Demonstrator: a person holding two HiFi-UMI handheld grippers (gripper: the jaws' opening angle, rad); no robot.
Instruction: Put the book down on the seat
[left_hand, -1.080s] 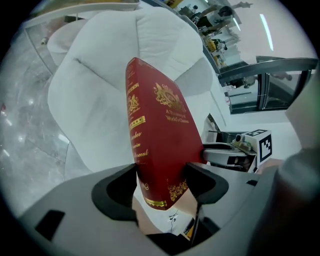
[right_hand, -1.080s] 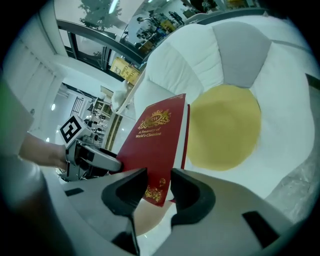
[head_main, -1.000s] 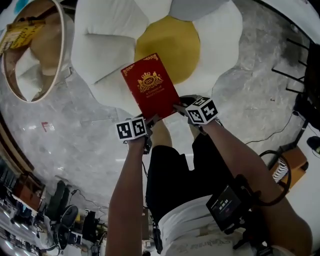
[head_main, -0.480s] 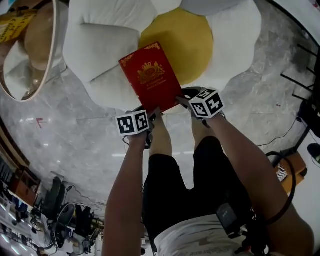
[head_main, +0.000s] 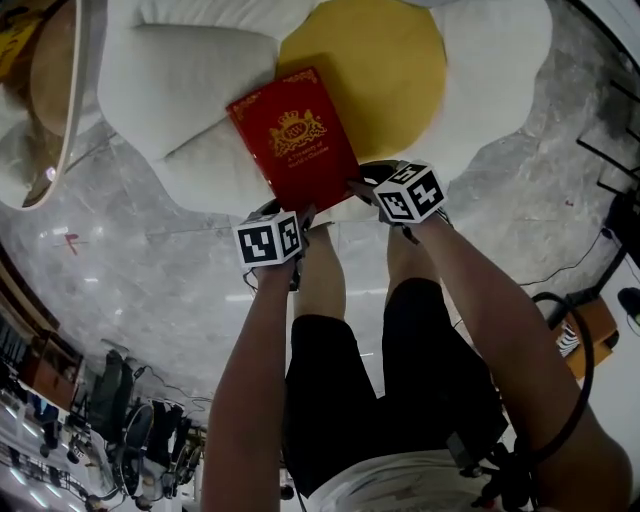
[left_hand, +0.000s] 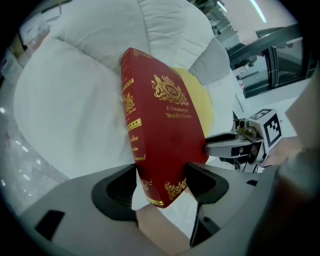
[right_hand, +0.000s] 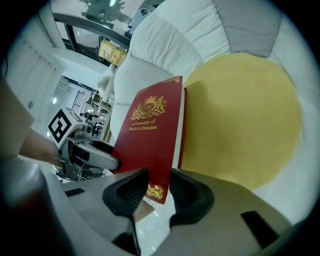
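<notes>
A red hardback book (head_main: 293, 137) with gold print hangs tilted above the flower-shaped seat, over the join of a white petal (head_main: 170, 80) and the yellow centre cushion (head_main: 390, 70). My left gripper (head_main: 300, 215) is shut on the book's near left corner (left_hand: 160, 125), spine side. My right gripper (head_main: 358, 190) has the near right corner (right_hand: 150, 135) between its jaws, which are closing and press on it. In each gripper view the other gripper shows across the book: the right gripper (left_hand: 225, 142) and the left gripper (right_hand: 95, 155).
Grey marble floor (head_main: 150, 280) surrounds the seat. A round wooden-rimmed object (head_main: 60, 120) stands at the upper left. Black cables and an orange box (head_main: 585, 330) lie at the right; dark equipment (head_main: 120, 430) is at the lower left. The person's legs (head_main: 360, 340) are below the grippers.
Both grippers have carried the book forward, further over the seat; it now overlaps the white petal and yellow centre more. Both grips stay on its near corners.
</notes>
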